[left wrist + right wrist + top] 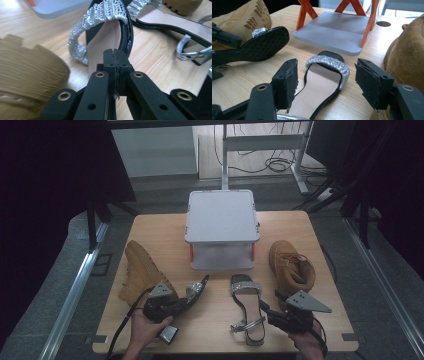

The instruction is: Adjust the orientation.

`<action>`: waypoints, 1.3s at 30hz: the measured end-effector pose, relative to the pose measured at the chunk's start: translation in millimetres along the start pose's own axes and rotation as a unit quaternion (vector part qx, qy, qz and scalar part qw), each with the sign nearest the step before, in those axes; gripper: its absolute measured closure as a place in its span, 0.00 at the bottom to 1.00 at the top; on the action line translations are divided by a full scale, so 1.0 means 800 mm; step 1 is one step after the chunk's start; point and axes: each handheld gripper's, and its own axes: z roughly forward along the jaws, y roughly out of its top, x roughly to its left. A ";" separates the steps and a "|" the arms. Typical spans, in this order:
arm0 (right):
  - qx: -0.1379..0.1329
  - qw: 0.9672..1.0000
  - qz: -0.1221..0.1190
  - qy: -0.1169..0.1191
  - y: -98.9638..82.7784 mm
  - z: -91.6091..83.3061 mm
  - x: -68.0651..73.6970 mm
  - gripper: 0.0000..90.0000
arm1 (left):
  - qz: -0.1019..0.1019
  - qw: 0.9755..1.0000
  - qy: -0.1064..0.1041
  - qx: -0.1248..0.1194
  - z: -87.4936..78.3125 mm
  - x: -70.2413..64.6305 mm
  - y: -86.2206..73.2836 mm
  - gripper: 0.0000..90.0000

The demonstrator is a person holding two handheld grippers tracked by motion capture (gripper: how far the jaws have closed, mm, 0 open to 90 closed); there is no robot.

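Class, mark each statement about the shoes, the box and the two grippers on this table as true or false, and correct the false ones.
1. The left gripper is shut on a sandal. True: in the left gripper view its fingers press together on the sandal's edge.
2. The right gripper is clamped on the other sandal. False: its fingers stand wide apart on either side of it, not touching.
3. Both boots stand upright. False: the left boot lies on its side; the right boot is upright.
4. A grey box sits at the back of the table, between the boots. True.
5. The sandals have silver straps. True.
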 end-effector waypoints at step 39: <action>-0.003 1.000 0.018 -0.016 -0.008 -0.002 -0.010 0.39 | 0.052 0.989 -0.038 0.130 0.047 -0.067 -0.007 0.99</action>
